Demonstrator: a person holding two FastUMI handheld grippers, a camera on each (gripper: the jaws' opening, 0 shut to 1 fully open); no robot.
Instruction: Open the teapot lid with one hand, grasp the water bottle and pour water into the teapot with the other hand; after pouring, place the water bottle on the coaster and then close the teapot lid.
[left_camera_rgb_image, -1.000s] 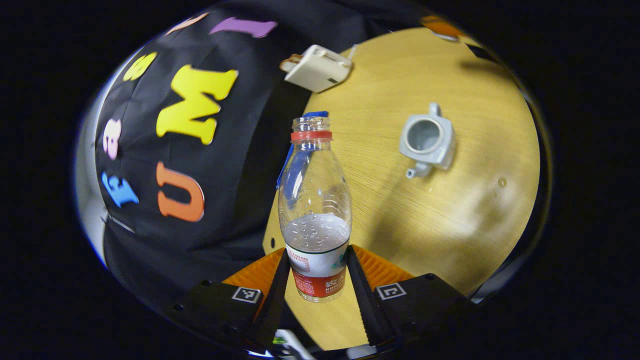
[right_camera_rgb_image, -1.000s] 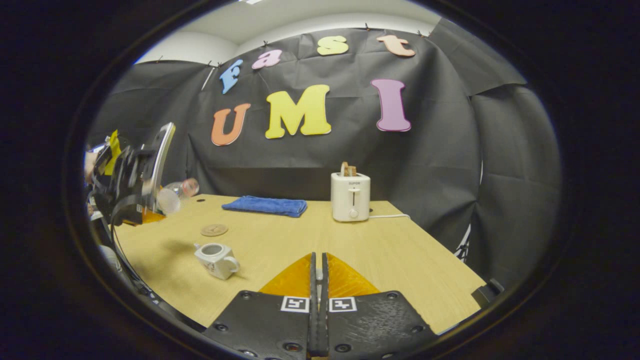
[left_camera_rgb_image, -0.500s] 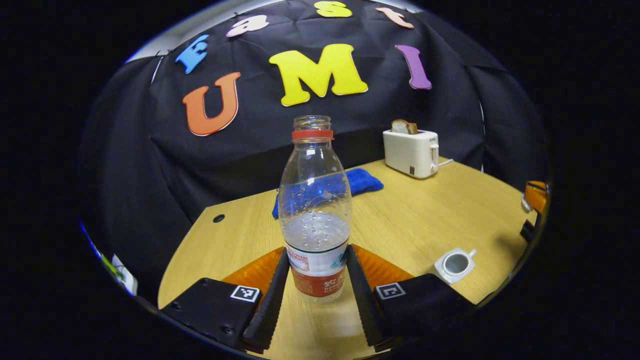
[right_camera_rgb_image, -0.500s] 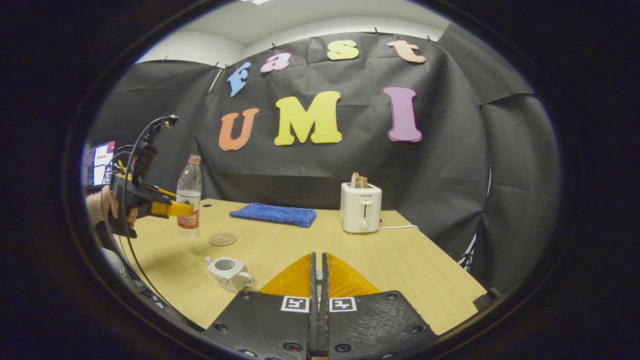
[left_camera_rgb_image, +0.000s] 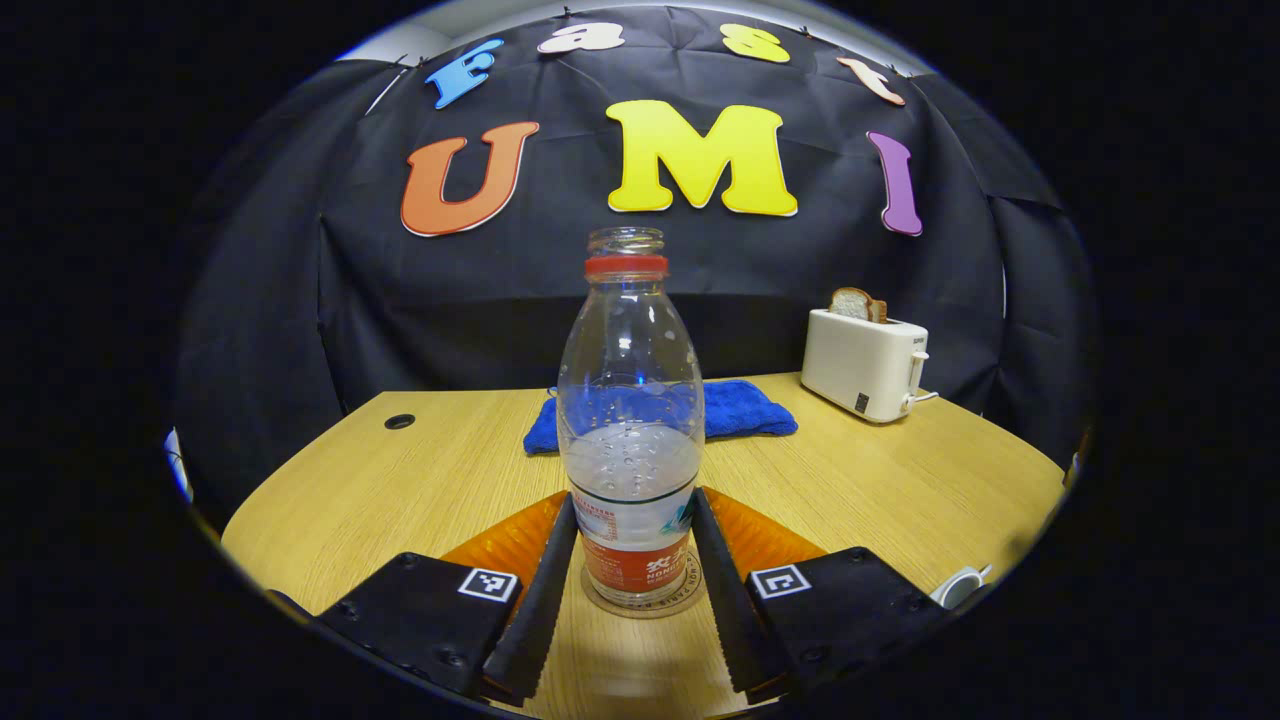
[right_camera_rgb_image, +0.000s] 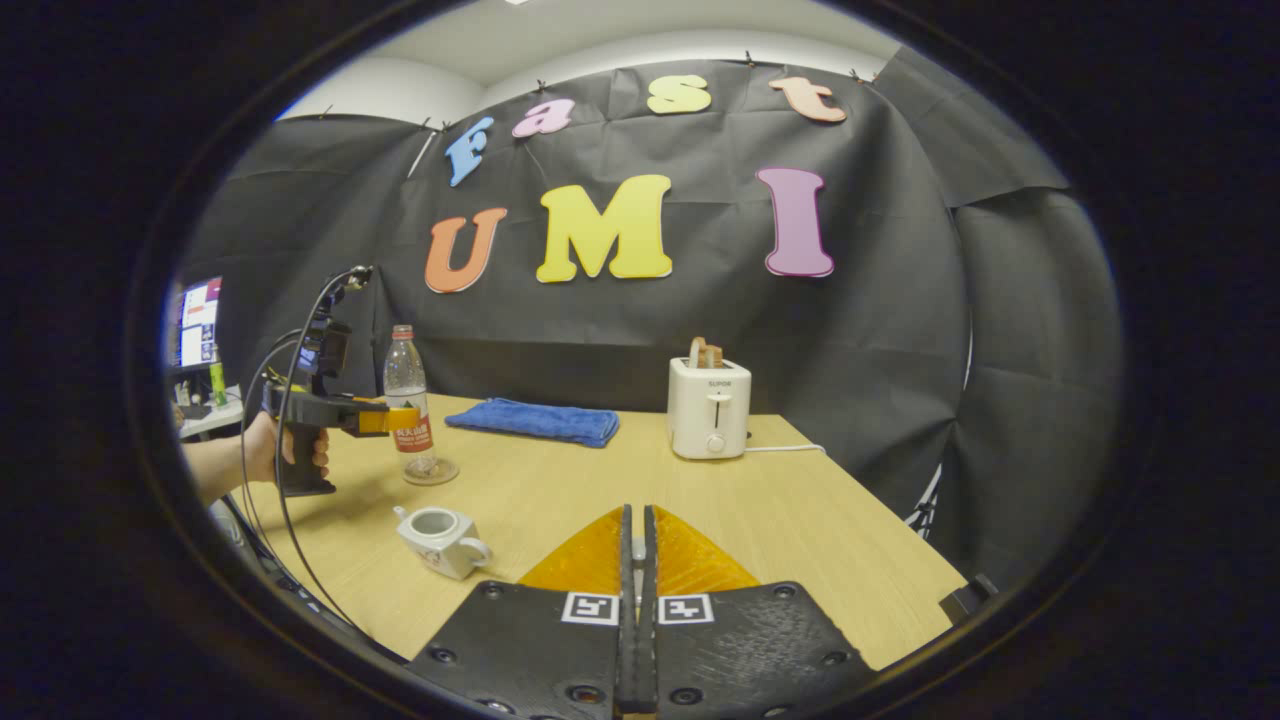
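On the coaster (left_camera_rgb_image: 640, 606) stands the red-labelled water bottle (left_camera_rgb_image: 630, 430), clamped by the left gripper (left_camera_rgb_image: 632, 590); right gripper (right_camera_rgb_image: 636, 610) closed.

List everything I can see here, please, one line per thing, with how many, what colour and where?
Water bottle: one, clear with red label, upright on the coaster, capless.
Coaster: one, brown, near table's left edge.
Teapot: one, white, lid off, in front of the coaster.
Cloth: one, blue, at table's back.
Toaster: one, white, bread inside, back of table.
Table: one, light wood.
Left claw: around the bottle's base.
Right claw: fingers together, above the table.
Hand: holds the left claw's handle.
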